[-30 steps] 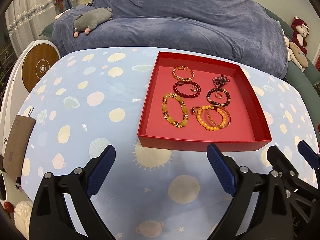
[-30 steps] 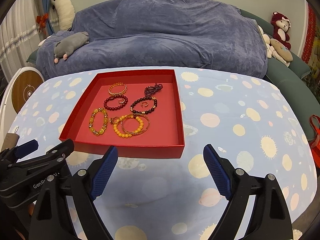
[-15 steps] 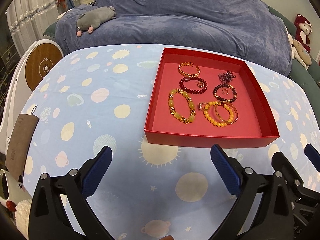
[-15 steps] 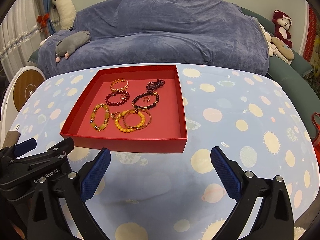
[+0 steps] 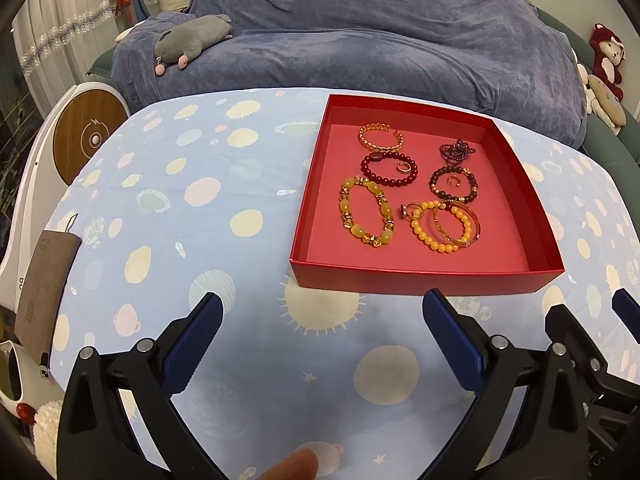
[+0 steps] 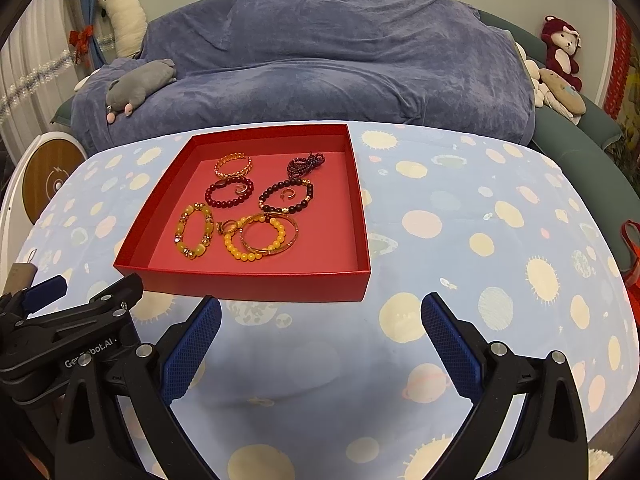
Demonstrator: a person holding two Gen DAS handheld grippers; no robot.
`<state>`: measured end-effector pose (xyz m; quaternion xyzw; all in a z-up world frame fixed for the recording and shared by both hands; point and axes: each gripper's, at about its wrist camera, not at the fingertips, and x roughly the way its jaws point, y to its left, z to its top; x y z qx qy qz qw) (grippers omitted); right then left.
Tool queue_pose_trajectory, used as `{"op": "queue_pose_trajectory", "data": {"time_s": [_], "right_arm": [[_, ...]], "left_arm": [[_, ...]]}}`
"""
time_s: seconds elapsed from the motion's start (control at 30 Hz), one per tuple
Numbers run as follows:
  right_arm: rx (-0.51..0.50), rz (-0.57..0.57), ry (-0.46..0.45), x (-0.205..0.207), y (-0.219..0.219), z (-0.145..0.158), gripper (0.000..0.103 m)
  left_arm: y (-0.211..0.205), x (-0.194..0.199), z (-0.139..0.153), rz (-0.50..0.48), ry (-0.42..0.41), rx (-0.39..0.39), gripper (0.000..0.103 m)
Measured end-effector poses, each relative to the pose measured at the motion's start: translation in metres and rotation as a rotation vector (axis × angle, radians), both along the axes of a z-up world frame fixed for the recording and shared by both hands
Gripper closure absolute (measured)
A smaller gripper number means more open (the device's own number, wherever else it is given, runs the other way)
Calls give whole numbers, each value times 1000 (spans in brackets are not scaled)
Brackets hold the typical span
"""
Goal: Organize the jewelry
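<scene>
Both grippers stand with jaws wider apart than a second ago, and the red tray sits slightly farther up in each view; the jewelry inside has not shifted. Hard to make out: two small rings (image 5: 403, 166) lying inside the dark bead bracelets, and a tangled dark chain (image 5: 456, 149) at the tray's far right; a fingertip (image 5: 294, 465) is cut off at the bottom edge of the left view; a brown pouch (image 5: 44, 284) is partly cut off at the table's left edge. The left gripper (image 5: 320, 332) and right gripper (image 6: 320, 330) are fully released, nothing between the pads; both hover over the bare tablecloth (image 5: 180, 208). The red tray (image 5: 424, 278) lies just beyond the fingertips, ahead and to the right of the left gripper, ahead and to the left of the right gripper; it holds a gold bangle (image 5: 380, 137), a yellow bead bracelet (image 5: 366, 216) and an orange bead bracelet (image 5: 442, 226) overlapping a thin bangle. Behind the table stands a covered sofa (image 6: 320, 60) with a grey plush toy (image 6: 138, 86); no item blocks the tray.
</scene>
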<state>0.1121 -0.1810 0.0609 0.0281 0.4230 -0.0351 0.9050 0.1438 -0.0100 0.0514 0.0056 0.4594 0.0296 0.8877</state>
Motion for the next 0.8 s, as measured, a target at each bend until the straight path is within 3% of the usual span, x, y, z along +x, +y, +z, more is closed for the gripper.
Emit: {"op": "queue_pose_trajectory", "data": {"time_s": [0.8], "right_arm": [[-1,1,2,0,-2,-2,6]], "left_arm": [[1,1,2,1,-5,17,7]]}}
